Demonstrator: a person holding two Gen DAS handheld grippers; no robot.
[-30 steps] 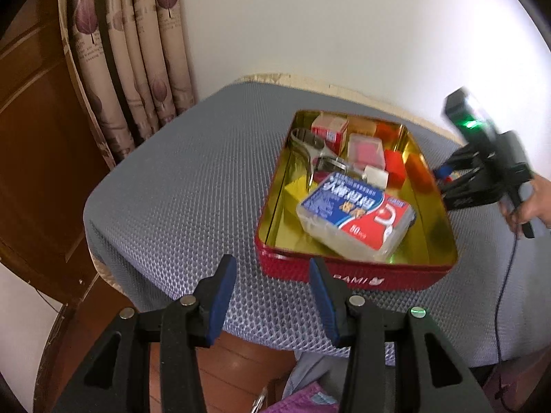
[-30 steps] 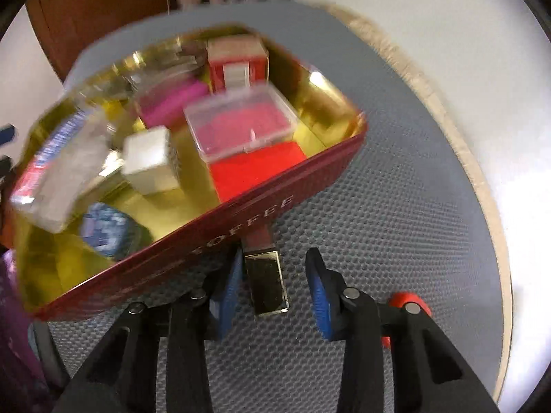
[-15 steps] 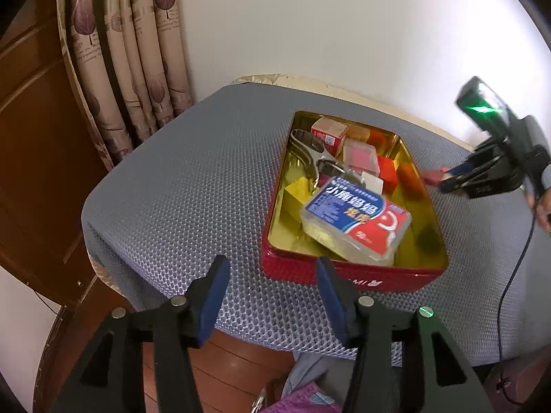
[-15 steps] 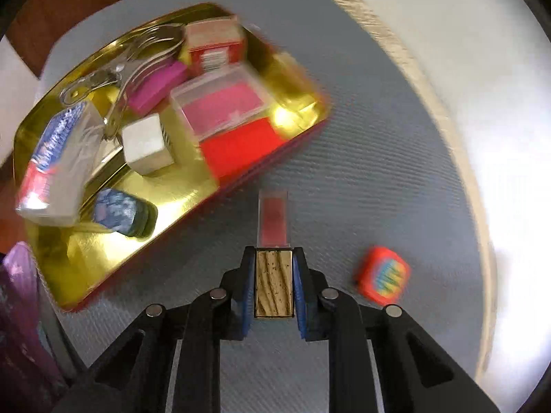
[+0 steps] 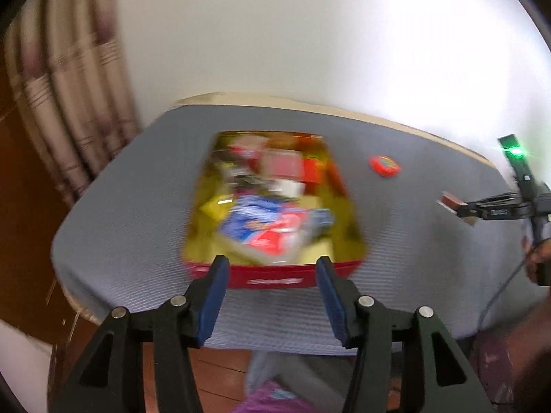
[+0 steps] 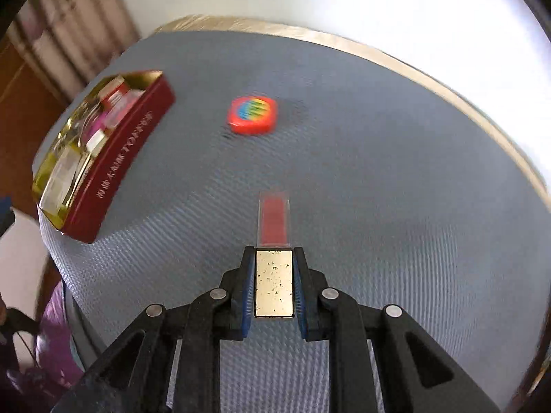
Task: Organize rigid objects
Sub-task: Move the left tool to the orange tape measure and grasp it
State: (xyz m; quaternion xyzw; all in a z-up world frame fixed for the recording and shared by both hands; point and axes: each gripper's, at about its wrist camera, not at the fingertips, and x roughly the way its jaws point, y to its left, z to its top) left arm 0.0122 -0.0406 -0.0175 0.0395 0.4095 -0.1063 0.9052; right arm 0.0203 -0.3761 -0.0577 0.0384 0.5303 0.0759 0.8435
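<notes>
A red tin with a gold inside [image 5: 275, 277] stands on the grey table mat, filled with several small boxes and packets; it shows at the left of the right wrist view [image 6: 113, 168]. My left gripper [image 5: 272, 275] is open and empty, just in front of the tin's near wall. My right gripper [image 6: 273, 265] is shut on a small gold and red rectangular box [image 6: 273, 282], held above the mat right of the tin; it also shows in the left wrist view [image 5: 454, 206]. A red square toy with rainbow stripes [image 6: 253, 115] lies on the mat.
The grey mat [image 6: 378, 172] covers a round table with a pale rim against a white wall. A curtain [image 5: 69, 103] and brown wood panelling stand at the left. The table's near edge drops to a wooden floor [image 5: 220, 371].
My right gripper has lifted the small box away from the tin's side and carried it right. The left gripper has shifted right, facing the tin's near wall. The view is blurred by motion.
</notes>
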